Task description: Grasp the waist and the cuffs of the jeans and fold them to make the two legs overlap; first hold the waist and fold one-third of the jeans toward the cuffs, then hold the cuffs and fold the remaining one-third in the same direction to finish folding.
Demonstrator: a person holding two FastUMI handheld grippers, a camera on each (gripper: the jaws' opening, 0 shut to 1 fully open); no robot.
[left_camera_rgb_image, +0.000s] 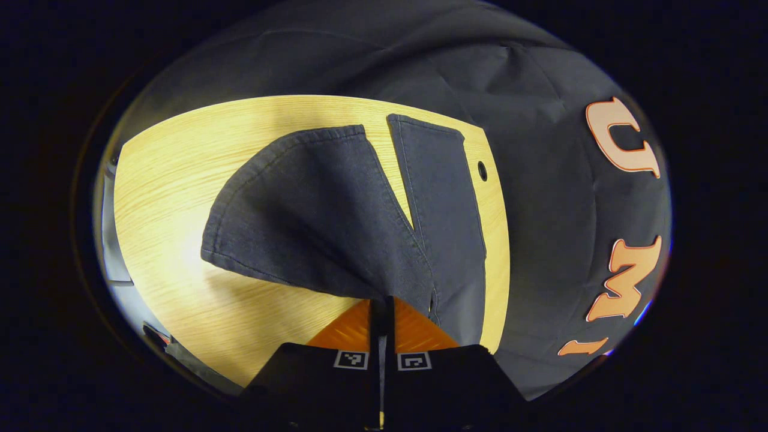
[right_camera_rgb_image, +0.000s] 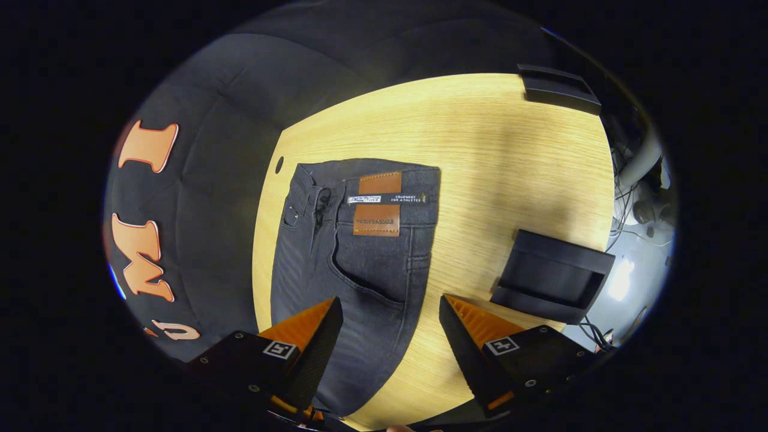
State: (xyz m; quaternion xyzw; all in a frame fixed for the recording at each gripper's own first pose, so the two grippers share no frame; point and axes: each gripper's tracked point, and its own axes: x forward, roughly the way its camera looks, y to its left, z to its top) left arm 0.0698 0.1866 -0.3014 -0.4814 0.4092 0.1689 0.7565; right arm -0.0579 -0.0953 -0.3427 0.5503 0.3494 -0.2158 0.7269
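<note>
Left gripper view is looking along the leg end of the dark grey denim jeans (left_camera_rgb_image: pixel 336 222) lying on the light wood-grain tabletop (left_camera_rgb_image: pixel 180 180): two legs splaying apart in a V, the nearer leg's cuff hem (left_camera_rgb_image: pixel 270 174) curving up toward the camera, the far leg (left_camera_rgb_image: pixel 441 198) lying flat beside the table's edge, near a small round hole in the tabletop (left_camera_rgb_image: pixel 482 170). The left gripper (left_camera_rgb_image: pixel 382 315) is sitting with its fingers pressed together, a bit of denim right at the tips; whether fabric is actually pinched between them, cannot tell. Right gripper view is giving the opposite end: waistband (right_camera_rgb_image: pixel 366 174) lying flat and farthest from the camera, brown leather patch (right_camera_rgb_image: pixel 377 204) with a white-and-black label strip across it, fly and front pocket seam facing up, fabric running down toward the camera along the table's left edge. The right gripper (right_camera_rgb_image: pixel 390 327) is hovering spread wide over the thigh area, fingers apart and touching nothing. That view is also showing a black open-front box (right_camera_rgb_image: pixel 552 276) on the table to the right of the jeans, and a black bar-shaped object (right_camera_rgb_image: pixel 558 89) at the far edge.
</note>
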